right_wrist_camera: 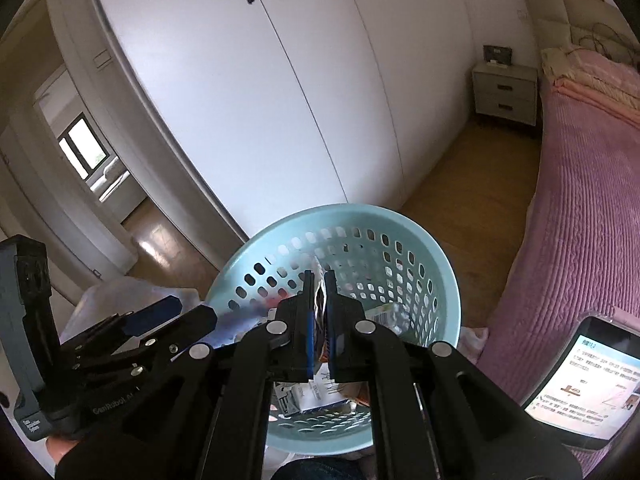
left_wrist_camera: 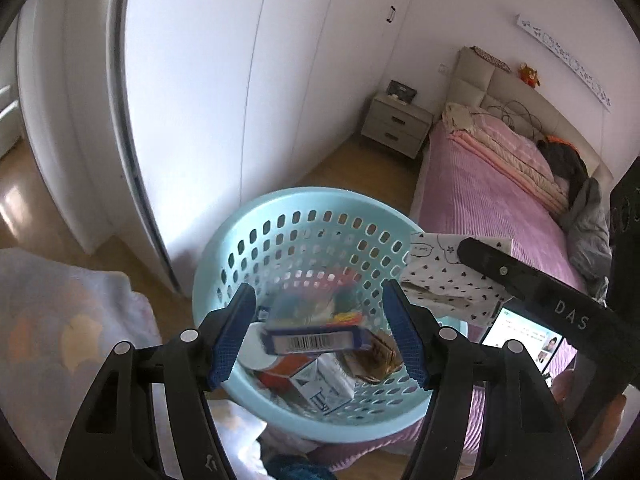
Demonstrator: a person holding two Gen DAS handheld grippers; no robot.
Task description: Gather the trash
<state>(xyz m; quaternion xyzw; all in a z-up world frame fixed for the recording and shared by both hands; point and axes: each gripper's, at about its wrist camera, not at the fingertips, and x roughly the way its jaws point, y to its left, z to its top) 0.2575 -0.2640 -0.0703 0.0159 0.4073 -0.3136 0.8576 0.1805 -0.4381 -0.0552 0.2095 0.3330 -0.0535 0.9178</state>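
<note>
Two grippers hover over the basket (left_wrist_camera: 224, 248): left gripper (left_wrist_camera: 320, 340) spread wide, blue box (left_wrist_camera: 316, 342) unclamped between its fingers; right gripper (right_wrist_camera: 319, 320) pinching a wrapper (right_wrist_camera: 320, 300).

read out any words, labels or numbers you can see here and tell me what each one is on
"DAS" on the right gripper arm, left wrist view.
"GenRobot.AI" on the left gripper body, right wrist view.
Barcode on the blue box: digits blurred.
Phone screen text: too small.
Cartons in the basket: print unreadable.
</note>
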